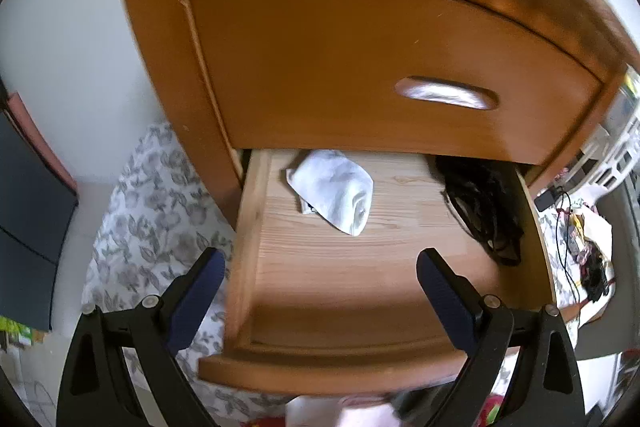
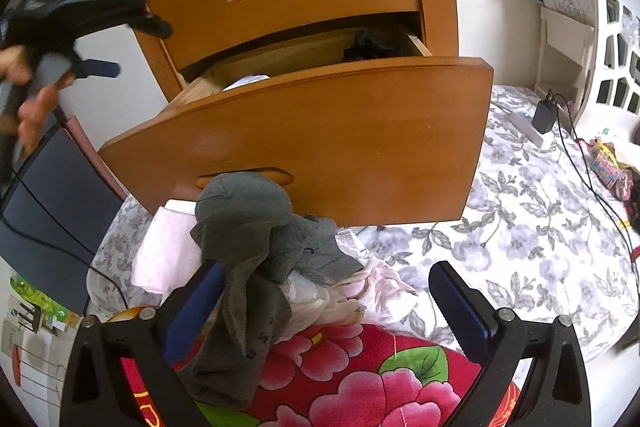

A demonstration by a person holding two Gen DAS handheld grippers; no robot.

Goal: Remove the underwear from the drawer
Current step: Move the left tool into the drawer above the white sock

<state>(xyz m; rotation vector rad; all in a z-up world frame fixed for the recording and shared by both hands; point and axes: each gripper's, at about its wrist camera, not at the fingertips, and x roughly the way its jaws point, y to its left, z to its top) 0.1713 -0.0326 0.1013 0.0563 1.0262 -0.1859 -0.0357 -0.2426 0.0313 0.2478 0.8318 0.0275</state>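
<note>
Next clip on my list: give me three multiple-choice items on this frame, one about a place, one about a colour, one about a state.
1. Where does the black garment lie in the open drawer?
A. right side
B. left side
C. on its front edge

2. What colour is the folded cloth in the drawer?
A. red
B. white
C. green

3. How is the left gripper?
A. shut on the cloth
B. shut, holding nothing
C. open, above the drawer

Answers:
1 A, it lies against the right wall.
2 B, it shows white on bare wood.
3 C, its fingers stand wide apart with nothing between.

Black grippers, ribbed blue fingers
</note>
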